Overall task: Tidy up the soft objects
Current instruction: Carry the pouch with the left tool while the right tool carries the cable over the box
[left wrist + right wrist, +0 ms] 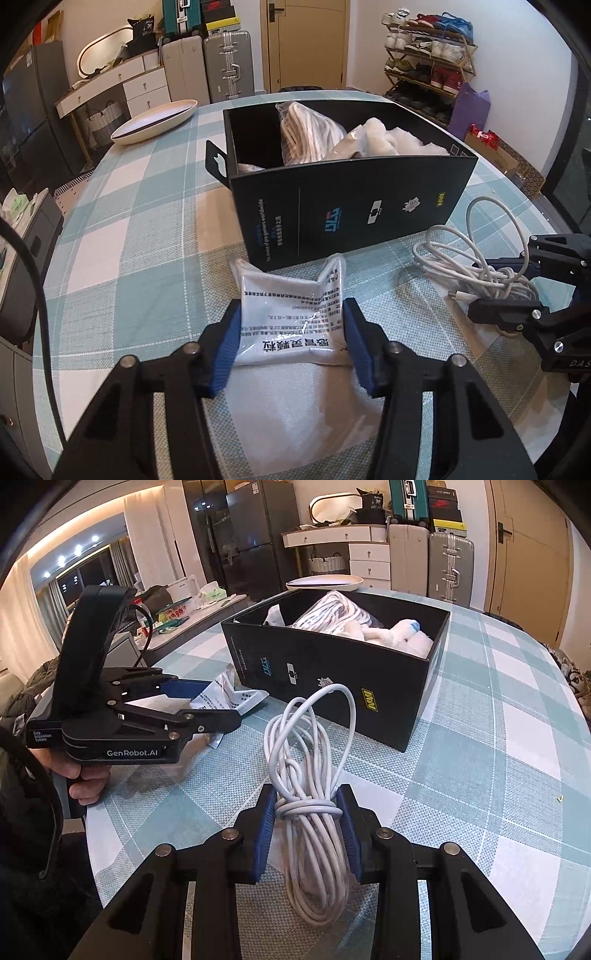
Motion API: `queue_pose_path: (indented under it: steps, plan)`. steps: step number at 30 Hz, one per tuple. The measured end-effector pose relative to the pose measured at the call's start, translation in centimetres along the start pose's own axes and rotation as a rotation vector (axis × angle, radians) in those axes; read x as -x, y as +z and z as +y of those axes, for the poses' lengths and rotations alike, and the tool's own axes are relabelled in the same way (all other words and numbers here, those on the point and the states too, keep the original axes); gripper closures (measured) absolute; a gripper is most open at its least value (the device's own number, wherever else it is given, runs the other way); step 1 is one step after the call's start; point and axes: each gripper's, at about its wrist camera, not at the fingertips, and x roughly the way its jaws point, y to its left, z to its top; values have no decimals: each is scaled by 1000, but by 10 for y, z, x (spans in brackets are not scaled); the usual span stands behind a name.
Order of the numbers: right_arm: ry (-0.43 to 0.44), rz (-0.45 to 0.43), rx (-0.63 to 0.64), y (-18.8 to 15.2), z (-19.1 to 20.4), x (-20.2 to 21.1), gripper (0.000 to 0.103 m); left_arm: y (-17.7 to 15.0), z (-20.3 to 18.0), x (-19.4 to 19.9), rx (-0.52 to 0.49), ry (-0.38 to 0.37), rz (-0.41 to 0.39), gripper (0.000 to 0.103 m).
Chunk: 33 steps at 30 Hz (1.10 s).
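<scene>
On the round table under a blue-and-white checked cloth (140,236): an open black cardboard box (351,206) printed with small logos, one near corner cut off behind the left gripper's view only at the base. Inside it, a clear bag of white cord-like stuff (306,136) and pale soft white things (384,142); exact nature hard to make out, and the box floor hidden behind its front wall.

Just in front of the box, a flat white plastic sachet with black printed text (291,325), pinched by its two side edges between the blue pads of the left gripper (291,343); sides of the sachet buckled upward, lower edge lost among the black linkages. No earlier picture to compare. From the right wrist view the same gripper (221,709) seen side-on, sachet (229,698) mostly concealed behind the fingers, a hand (86,779) partly visible on the handle.

Beside it on the cloth, a bundled white cable (314,812), clamped narrowly at its knotted waist by the right gripper (308,812), loops sticking up ahead, tail running back under the camera. From the left wrist view, cable (476,258) partly covered by the right gripper's (517,295) dark fingers.

Far back, a shallow cream oval dish (155,120) at the table edge.
</scene>
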Motion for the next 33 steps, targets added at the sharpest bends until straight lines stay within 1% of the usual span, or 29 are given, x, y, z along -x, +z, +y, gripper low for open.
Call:
queue_pose_path:
  steps: [8,16,24,28,33]
  plan:
    - [22,-45,6,1,3,7,69,-1,0,7,6,-30,-10,56]
    - [24,-94,-10,8,4,20,69,6,-1,30,15,-46,-77,56]
    - [18,-160,-40,18,2,39,69,14,4,55,36,-41,-149,56]
    - [-3,-207,-66,25,-4,51,69,19,7,64,51,-35,-177,56]
    - [-30,-239,-84,32,-7,65,69,28,9,70,61,-32,-204,56]
